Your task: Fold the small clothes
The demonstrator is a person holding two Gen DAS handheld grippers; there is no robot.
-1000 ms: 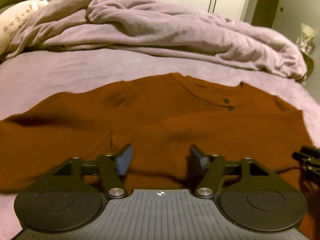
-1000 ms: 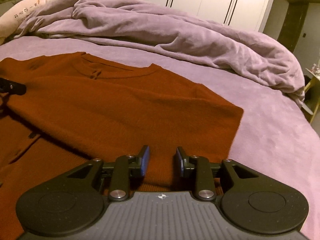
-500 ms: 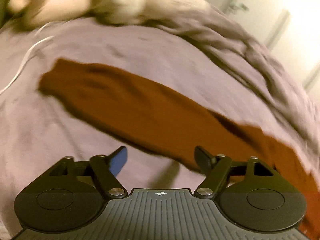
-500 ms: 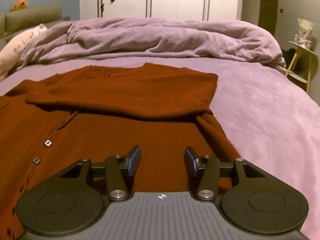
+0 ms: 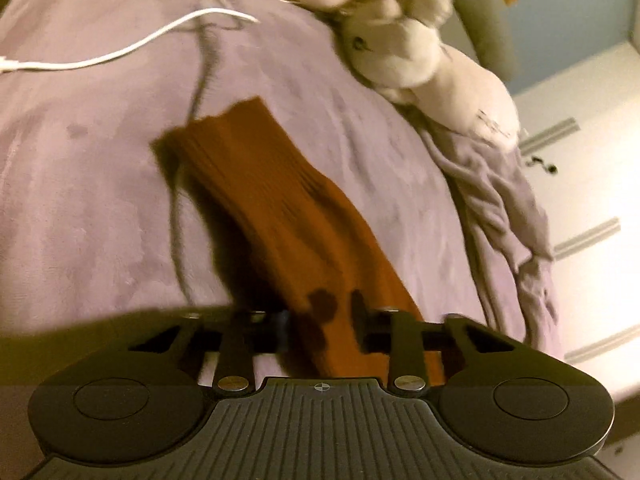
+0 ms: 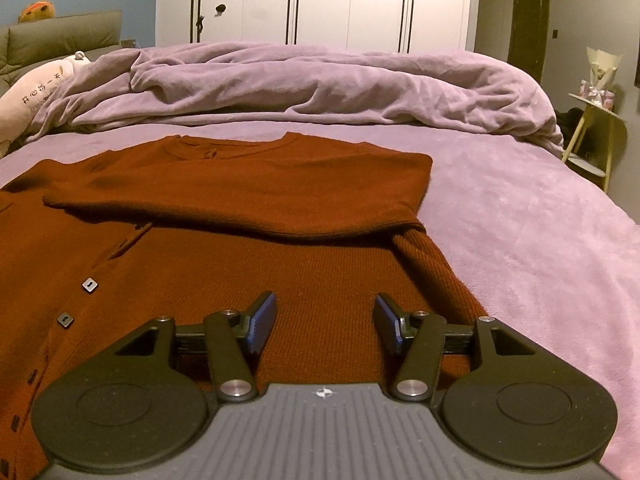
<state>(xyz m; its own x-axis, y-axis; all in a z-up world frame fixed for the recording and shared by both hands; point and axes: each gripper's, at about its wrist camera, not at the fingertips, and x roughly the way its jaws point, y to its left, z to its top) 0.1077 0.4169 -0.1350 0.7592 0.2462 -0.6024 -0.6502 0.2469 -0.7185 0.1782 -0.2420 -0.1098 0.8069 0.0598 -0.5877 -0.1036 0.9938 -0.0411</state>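
A rust-brown knit cardigan point(image 6: 248, 240) with small dark buttons lies flat on the purple bed sheet point(image 6: 540, 232). Its right sleeve is folded across the chest. My right gripper point(image 6: 325, 318) is open and empty, low over the cardigan's lower right part. In the blurred left wrist view, the cardigan's left sleeve point(image 5: 280, 208) stretches out over the sheet, ribbed cuff farthest from me. My left gripper point(image 5: 320, 326) is open, its jaws standing either side of the sleeve near its shoulder end, not closed on it.
A crumpled purple duvet point(image 6: 320, 84) lies behind the cardigan. A cream plush toy point(image 5: 420, 52) and a white cable point(image 5: 132, 48) lie beyond the sleeve's cuff. A small yellow side table point(image 6: 596, 128) stands beside the bed on the right; white wardrobes point(image 6: 320, 0) stand behind.
My left gripper swung left from the cardigan's body to its outstretched left sleeve and came down around it. My right gripper opened wider and pulled back over the lower cardigan.
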